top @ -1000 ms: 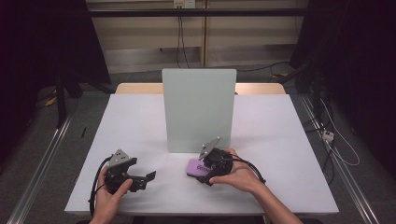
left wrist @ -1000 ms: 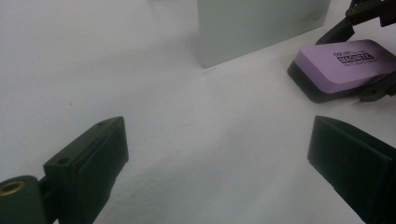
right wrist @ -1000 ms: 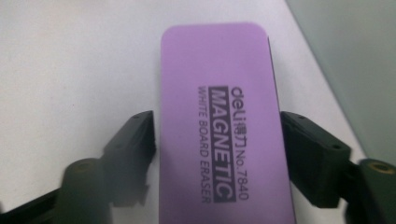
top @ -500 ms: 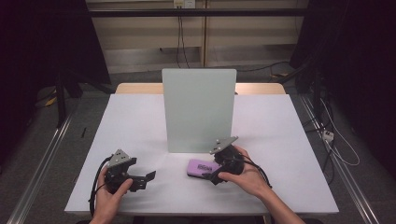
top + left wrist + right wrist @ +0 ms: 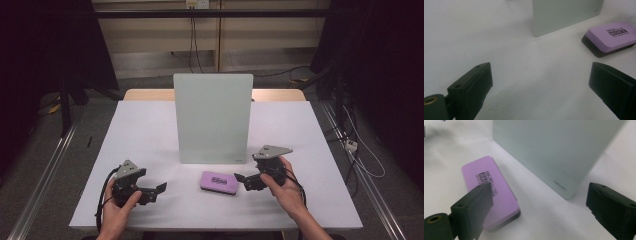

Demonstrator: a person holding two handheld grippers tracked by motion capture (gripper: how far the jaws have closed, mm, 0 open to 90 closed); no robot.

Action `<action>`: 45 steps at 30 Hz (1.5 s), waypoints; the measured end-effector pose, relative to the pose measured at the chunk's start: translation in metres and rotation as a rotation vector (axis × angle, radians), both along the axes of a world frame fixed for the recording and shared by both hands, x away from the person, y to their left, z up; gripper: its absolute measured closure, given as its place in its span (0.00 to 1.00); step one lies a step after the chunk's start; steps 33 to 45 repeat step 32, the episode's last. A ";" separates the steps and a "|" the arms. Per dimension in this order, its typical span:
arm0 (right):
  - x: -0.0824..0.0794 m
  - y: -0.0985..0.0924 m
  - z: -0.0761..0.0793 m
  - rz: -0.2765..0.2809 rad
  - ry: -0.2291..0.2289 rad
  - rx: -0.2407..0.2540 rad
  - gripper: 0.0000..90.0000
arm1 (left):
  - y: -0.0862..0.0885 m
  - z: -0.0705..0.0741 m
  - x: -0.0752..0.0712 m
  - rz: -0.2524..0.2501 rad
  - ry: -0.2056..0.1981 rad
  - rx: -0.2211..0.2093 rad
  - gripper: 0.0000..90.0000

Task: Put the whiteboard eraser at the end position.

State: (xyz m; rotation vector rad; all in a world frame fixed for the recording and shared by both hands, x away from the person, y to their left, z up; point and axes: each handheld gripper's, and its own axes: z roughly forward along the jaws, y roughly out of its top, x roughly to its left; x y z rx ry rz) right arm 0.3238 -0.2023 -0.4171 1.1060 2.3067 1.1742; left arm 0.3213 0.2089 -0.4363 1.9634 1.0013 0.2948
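1. White table (image 5: 150,125): board (image 5: 212,117) upright at frame centre.
2. Eraser (image 5: 219,182) lies flat, lower centre, below board.
3. My right gripper (image 5: 241,178), just beside eraser, has just been opening; nothing between its jaws.
4. My left gripper (image 5: 161,188), lower left: spread, empty.

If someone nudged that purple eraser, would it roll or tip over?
Probably neither: the purple eraser lies flat and low on the white table, so it should slide. Its blocky shape suggests it is stiff and fairly light. The dark underside, perhaps felt, may drag a little.

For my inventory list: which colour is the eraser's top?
Purple over a dark base; the eraser shows best in the left gripper view.
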 end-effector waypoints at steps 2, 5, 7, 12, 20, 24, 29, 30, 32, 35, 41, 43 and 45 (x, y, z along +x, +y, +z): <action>-0.005 -0.005 0.000 -0.050 -0.020 0.002 0.07 | 0.001 0.001 0.000 0.002 -0.012 -0.006 0.06; -0.011 -0.013 -0.002 -0.119 -0.022 -0.027 0.07 | 0.003 0.002 -0.001 0.014 -0.018 -0.015 0.06; -0.015 -0.020 -0.004 -0.151 -0.031 -0.001 0.07 | 0.003 0.002 -0.001 0.023 -0.021 -0.012 0.06; -0.026 -0.038 -0.008 -0.202 -0.043 0.007 0.08 | 0.003 0.002 -0.001 0.021 -0.030 -0.003 0.06; -0.040 -0.065 -0.018 -0.305 -0.073 0.052 0.08 | 0.005 0.003 -0.002 0.043 -0.040 -0.001 0.06; -0.044 -0.074 -0.017 -0.345 -0.105 0.073 0.09 | 0.006 0.003 -0.002 0.055 -0.046 -0.006 0.06; -0.049 -0.074 -0.018 -0.346 -0.120 0.088 0.08 | 0.006 0.004 -0.003 0.054 -0.047 -0.006 0.06; -0.048 -0.074 -0.019 -0.344 -0.113 0.089 0.08 | 0.006 0.004 -0.003 0.057 -0.047 -0.010 0.06; -0.047 -0.074 -0.020 -0.343 -0.105 0.088 0.09 | 0.005 0.003 -0.002 0.047 -0.048 -0.003 0.06; -0.047 -0.074 -0.020 -0.343 -0.105 0.088 0.09 | 0.005 0.003 -0.002 0.047 -0.048 -0.003 0.06; -0.047 -0.074 -0.020 -0.343 -0.105 0.088 0.09 | 0.005 0.003 -0.002 0.047 -0.048 -0.003 0.06; -0.047 -0.074 -0.020 -0.343 -0.105 0.088 0.09 | 0.005 0.003 -0.002 0.047 -0.048 -0.003 0.06; -0.047 -0.074 -0.020 -0.343 -0.105 0.088 0.09 | 0.005 0.003 -0.002 0.047 -0.048 -0.003 0.06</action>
